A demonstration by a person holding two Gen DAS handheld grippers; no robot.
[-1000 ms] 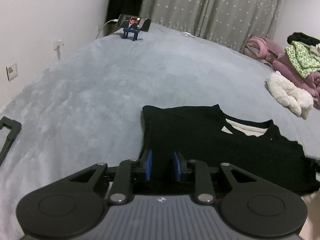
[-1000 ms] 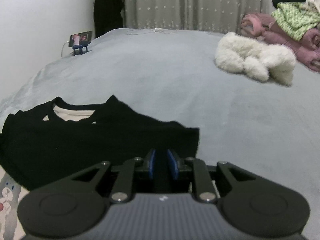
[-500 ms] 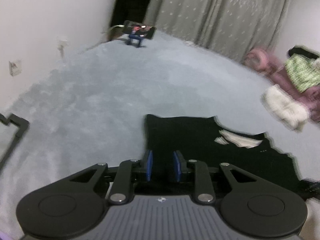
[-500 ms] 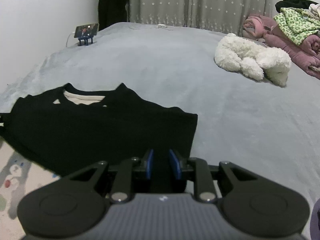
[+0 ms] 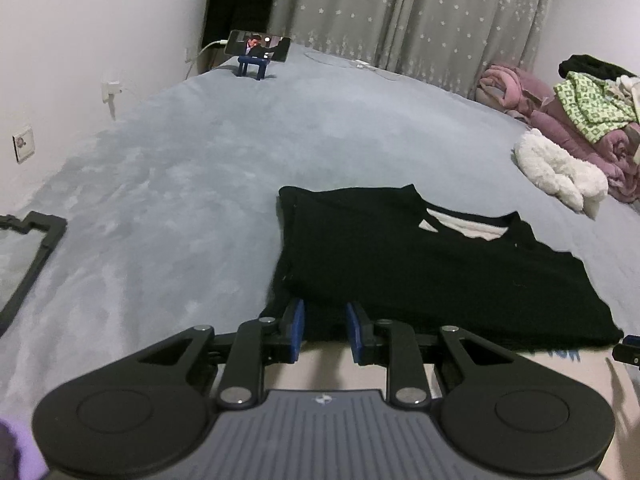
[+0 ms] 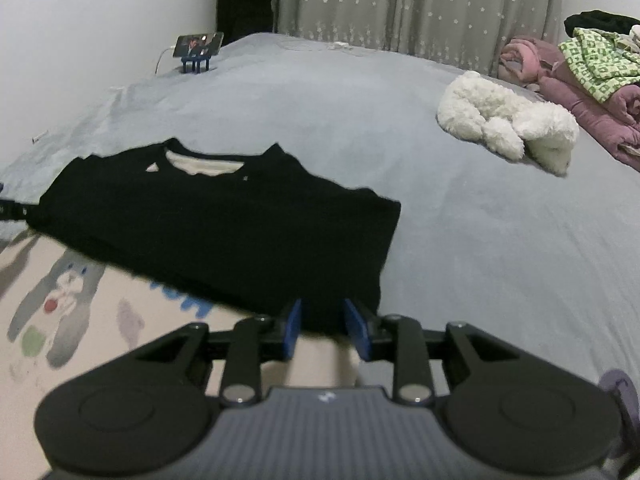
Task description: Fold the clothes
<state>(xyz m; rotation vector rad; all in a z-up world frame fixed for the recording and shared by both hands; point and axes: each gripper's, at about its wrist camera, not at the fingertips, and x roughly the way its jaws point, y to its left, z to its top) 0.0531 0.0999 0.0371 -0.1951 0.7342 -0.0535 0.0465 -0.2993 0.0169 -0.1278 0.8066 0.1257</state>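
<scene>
A big bed (image 5: 224, 152) with a soft grey-blue cover fills the room. No boxes or baskets show in either view, so nothing sits inside anything.

One black shirt (image 5: 420, 264) lies flat on the bed, near its close edge, with the neck turned to the far side. A pale lining shows in the neck hole. The near part of the shirt lies on a cream cloth with cartoon animals (image 6: 60, 300) printed on it.

There are two grippers. The left gripper (image 5: 325, 330) is at the shirt's near left corner. Its two blue pads stand a little apart, and the dark hem lies between their tips. I cannot tell if the pads press on the cloth. The right gripper (image 6: 324, 328) is at the shirt's near right corner. Its jaws are opening, with the shirt's edge between the tips and the cream cloth showing in the gap, so the pads look loose from the shirt.

Far off, one phone (image 5: 257, 46) stands on one small blue stand (image 5: 251, 67) with a white cable plugged in. One fluffy white thing (image 6: 508, 128) lies well apart from the shirt on the right. Behind it is one pile of pink blankets (image 6: 560, 80) with one green and white checked cloth (image 6: 596, 64) on top. A grey curtain with little stars (image 6: 420, 0) hangs at the back. One black frame (image 5: 32, 256) lies on the bed at the left edge.
</scene>
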